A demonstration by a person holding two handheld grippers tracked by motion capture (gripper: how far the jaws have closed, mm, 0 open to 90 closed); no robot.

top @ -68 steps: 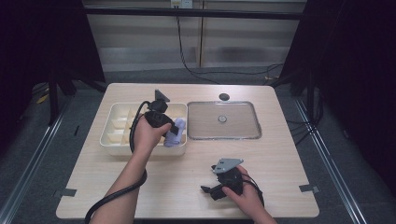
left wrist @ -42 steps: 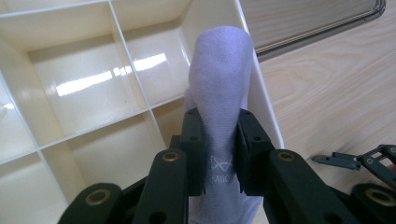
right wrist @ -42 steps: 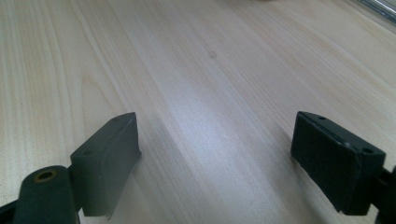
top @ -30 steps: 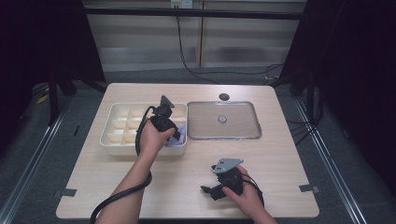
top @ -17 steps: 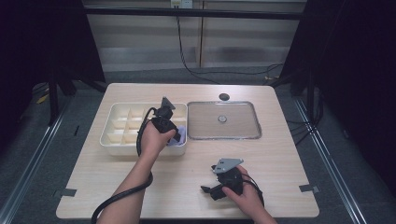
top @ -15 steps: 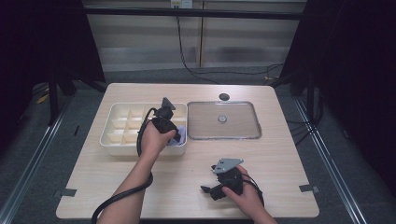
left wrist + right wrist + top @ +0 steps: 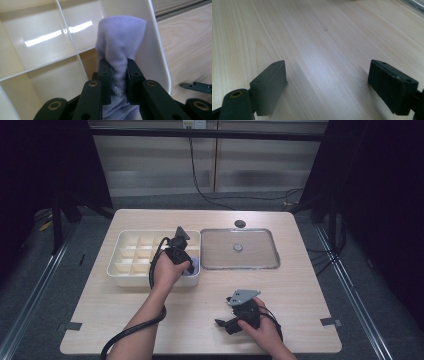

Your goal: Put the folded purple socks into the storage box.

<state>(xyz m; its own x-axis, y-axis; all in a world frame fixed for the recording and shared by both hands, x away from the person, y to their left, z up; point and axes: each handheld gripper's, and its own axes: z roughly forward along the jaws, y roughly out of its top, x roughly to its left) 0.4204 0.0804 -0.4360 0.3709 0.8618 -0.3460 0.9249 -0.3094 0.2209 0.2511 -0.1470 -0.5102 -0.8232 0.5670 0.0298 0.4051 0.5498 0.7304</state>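
While pinching a lavender cloth (image 7: 120, 45), left gripper (image 7: 119, 72) hangs over the near right corner cell of the cream divided tray (image 7: 131, 254), jaws nearly together, pads pressed on bunched fabric. Cloth upright against the tray's outer wall (image 7: 152, 50), lower end tucked between the jaws; other cells bare. Faint white mark on the fabric, unreadable. Just right of the tray, a clear flat lid (image 7: 239, 249) with a small knob; behind it a dark round disc (image 7: 240, 223). Right gripper (image 7: 239, 316) on the wooden table (image 7: 317, 32), jaws wide apart, holding nothing.
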